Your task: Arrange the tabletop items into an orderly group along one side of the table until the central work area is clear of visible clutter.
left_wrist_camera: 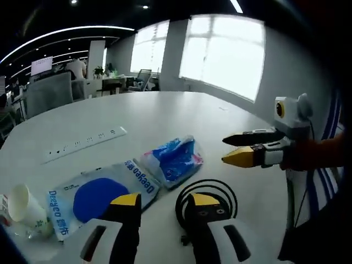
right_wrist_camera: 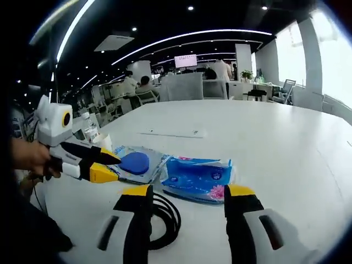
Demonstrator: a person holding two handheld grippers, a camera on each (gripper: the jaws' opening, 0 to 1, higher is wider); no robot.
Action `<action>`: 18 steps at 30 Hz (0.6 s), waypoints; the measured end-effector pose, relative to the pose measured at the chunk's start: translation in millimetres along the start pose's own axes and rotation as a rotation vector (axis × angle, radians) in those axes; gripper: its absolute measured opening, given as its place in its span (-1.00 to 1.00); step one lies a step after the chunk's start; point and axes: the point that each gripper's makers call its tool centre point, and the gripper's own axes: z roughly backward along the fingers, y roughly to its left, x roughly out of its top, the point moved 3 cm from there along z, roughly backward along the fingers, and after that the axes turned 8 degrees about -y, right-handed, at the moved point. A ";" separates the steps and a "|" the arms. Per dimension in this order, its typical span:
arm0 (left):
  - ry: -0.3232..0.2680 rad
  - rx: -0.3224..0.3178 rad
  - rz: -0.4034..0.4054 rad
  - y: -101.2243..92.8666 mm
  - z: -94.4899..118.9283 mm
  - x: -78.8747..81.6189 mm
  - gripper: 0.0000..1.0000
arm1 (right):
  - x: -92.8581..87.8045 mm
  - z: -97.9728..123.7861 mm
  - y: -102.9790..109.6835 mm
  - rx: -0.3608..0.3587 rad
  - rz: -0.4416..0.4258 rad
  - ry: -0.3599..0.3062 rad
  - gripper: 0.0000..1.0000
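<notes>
Left gripper view puts the blue-and-white soft plastic tissue pack (left_wrist_camera: 175, 159) just ahead of my jaws, a little beyond their yellow tips; in the right gripper view the same pack (right_wrist_camera: 198, 179) lies between my two jaw tips and slightly past them. I judge it light, squashy and a bit slippery in its film wrap, so I would pinch it across the short width near the middle. Its long axis runs across the right jaws, roughly left to right.

Beside it, off the left-hand tip, lies the flat pale pouch with a blue round patch (right_wrist_camera: 136, 163), equally limp, I reckon. A coiled black cable (left_wrist_camera: 215, 193) sits right at the left jaws' tips, floppy and awkward. Further left stands a white paper cup (left_wrist_camera: 23, 203), crushable. A white power strip (left_wrist_camera: 85, 143) lies beyond on the white counter (left_wrist_camera: 165, 115).

Left gripper (left_wrist_camera: 165, 201) is open, holding nothing; right gripper (right_wrist_camera: 189, 191) likewise open and empty.
</notes>
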 end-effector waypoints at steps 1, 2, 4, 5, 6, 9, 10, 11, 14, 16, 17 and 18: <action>-0.009 0.009 -0.004 1.1 8.7 -0.6 -0.30 | 1.3 3.5 4.4 0.010 -0.001 -0.007 0.09; -0.017 0.015 -0.009 2.9 17.8 -1.0 -0.25 | 1.9 6.9 9.3 0.022 -0.001 -0.009 0.16; -0.036 0.024 -0.008 4.7 34.4 0.2 -0.17 | 2.5 12.5 15.4 0.037 0.002 -0.014 0.23; -0.042 0.029 -0.009 5.7 41.1 0.4 -0.11 | 3.0 14.8 18.3 0.043 0.011 -0.015 0.27; -0.044 0.035 -0.009 8.0 47.7 -0.8 -0.08 | 3.3 17.1 21.2 0.049 0.017 -0.015 0.30; -0.047 0.062 -0.025 18.5 72.5 -10.2 -0.03 | 5.0 25.3 29.6 0.071 0.033 -0.026 0.39; -0.042 0.072 -0.034 21.2 78.9 -12.8 -0.02 | 5.1 27.2 31.1 0.071 0.038 -0.029 0.43; -0.038 0.084 -0.048 24.9 88.1 -16.9 0.02 | 4.7 29.6 33.0 0.073 0.043 -0.033 0.48; -0.039 0.095 -0.048 33.5 108.2 -28.3 0.12 | 0.7 35.3 40.0 0.087 0.051 -0.020 0.57; -0.049 0.100 -0.046 38.3 119.7 -32.3 0.17 | -1.8 39.7 45.2 0.094 0.058 -0.013 0.62; -0.058 0.106 -0.039 41.0 127.9 -33.2 0.18 | -2.3 41.7 46.7 0.095 0.058 -0.010 0.66; -0.070 0.109 -0.035 43.2 133.1 -33.3 0.20 | -2.5 44.6 48.8 0.097 0.051 -0.011 0.69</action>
